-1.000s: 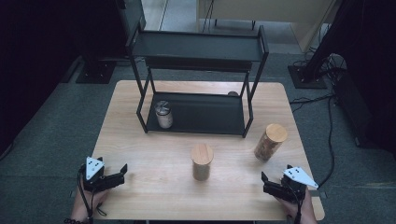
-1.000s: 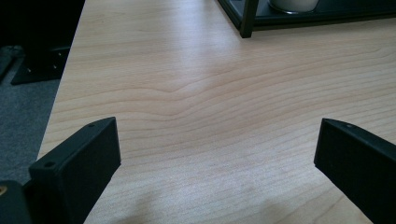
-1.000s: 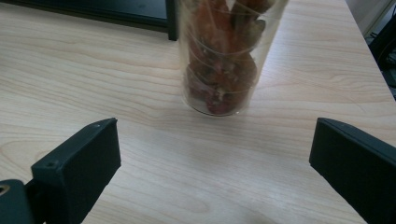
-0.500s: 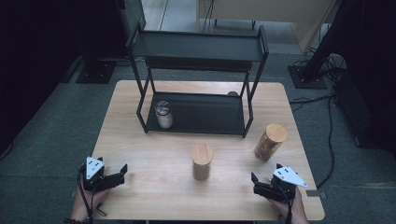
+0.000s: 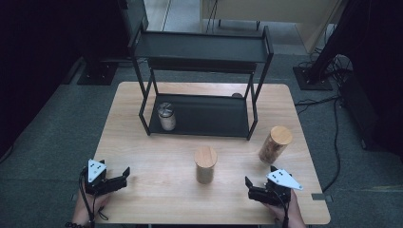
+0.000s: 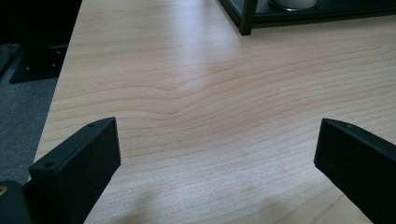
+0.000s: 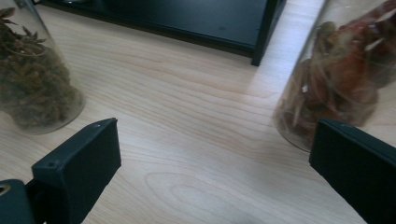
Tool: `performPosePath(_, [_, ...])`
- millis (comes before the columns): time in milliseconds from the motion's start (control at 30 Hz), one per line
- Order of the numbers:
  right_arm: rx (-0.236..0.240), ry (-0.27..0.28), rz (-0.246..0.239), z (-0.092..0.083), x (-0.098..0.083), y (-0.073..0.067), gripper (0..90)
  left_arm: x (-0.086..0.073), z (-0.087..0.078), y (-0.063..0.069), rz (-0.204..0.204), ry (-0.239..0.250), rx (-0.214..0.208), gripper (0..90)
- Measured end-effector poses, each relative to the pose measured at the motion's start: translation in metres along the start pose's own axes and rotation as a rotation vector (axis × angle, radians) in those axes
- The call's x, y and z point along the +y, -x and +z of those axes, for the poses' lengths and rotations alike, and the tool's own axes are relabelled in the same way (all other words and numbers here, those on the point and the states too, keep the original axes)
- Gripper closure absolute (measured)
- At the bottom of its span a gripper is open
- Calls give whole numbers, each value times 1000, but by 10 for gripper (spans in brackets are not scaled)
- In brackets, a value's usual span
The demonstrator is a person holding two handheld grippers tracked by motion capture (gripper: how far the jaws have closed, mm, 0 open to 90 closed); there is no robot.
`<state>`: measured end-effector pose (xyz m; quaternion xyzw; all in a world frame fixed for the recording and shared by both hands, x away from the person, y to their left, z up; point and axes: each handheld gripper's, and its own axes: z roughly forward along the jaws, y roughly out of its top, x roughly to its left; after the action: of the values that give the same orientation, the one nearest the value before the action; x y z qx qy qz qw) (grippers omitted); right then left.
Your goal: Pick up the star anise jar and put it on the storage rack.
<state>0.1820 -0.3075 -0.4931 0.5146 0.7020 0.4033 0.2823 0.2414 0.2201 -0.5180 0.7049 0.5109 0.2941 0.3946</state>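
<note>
Both grippers, left [image 5: 124, 174] and right [image 5: 249, 185], hold jaws wide and empty; two cork-lidded jars [image 5: 206, 164] stand before the shelf rack [image 5: 204, 116].

Floor: grey carpet [image 5: 57, 142] lay around the table.
Table: pale wood [image 5: 157, 156], lit evenly.
Surroundings: dark stands [image 5: 313, 76] and cables [image 5: 332, 137] stood right.

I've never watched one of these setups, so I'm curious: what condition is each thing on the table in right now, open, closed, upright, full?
Left gripper: open, holding nothing, above bare wood.
Right gripper: open, holding nothing, pointed between two jars.
Middle jar: upright, wooden lid on, filled with dark dried bits.
Right jar: upright, wooden lid on, filled with reddish dried stuff.
Small jar: upright on the rack's lower shelf, lid on.
Black rack: standing, nothing visible on its top shelf.
</note>
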Motion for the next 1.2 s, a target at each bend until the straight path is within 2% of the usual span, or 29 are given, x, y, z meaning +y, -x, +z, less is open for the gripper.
performPosePath(333, [27,-9,-23,9,1,-16,20,0,0,0,4,1,-3,7])
performPosePath(1200, [95,-14,-42,21,1,-44,20,0,0,2,24,-6,-14,7])
